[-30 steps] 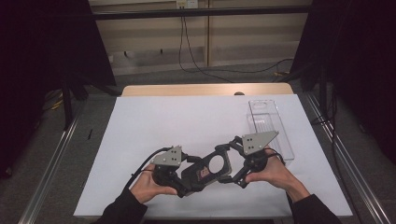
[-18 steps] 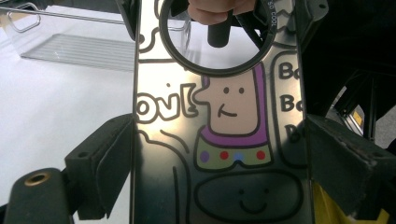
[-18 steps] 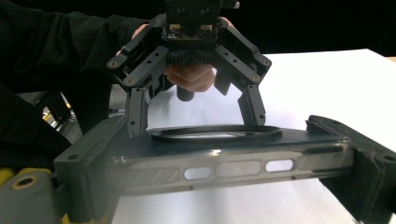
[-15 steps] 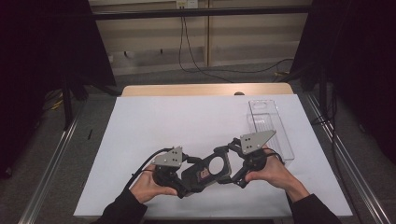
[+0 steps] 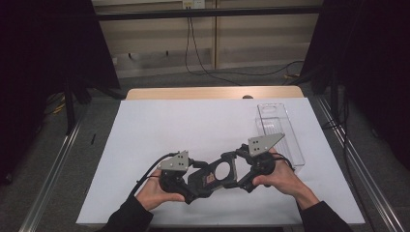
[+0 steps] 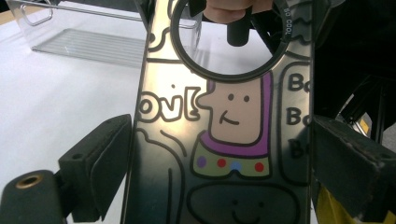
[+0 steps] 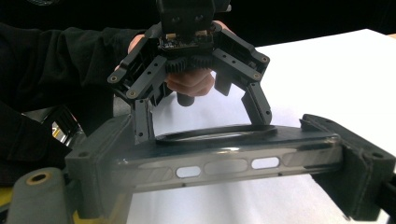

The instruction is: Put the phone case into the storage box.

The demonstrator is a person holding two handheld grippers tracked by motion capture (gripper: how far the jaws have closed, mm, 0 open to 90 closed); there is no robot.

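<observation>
Both grippers low over the white table sheet (image 5: 159, 125), near the person's edge, a phone case (image 5: 216, 172) slung between them. Case is dark w/ cartoon print (purple-hooded face, coloured dots, bubble lettering) and a big ring cutout; held clear of the sheet, not resting on it as far as I can tell. L gripper (image 5: 189, 186) pinches one end: in the left gripper view the case (image 6: 224, 135) runs up between the pads, right pad against its edge, left pad (image 6: 100, 163) close beside, contact there hard to call. R gripper (image 5: 243, 170) clamps the other end; the right gripper view has the case (image 7: 219, 161) edge-on, squeezed across its width by both jaws, L gripper (image 7: 201, 114) farther off on the far end. Vs. a sec ago: barely any change, R hand (image 5: 280, 176) nudged slightly, grip same. Reads as a hold/handover pause, no release started. Clear plastic bin (image 5: 280, 137) just beyond R gripper, looks empty; likely drop spot, a guess.
</observation>
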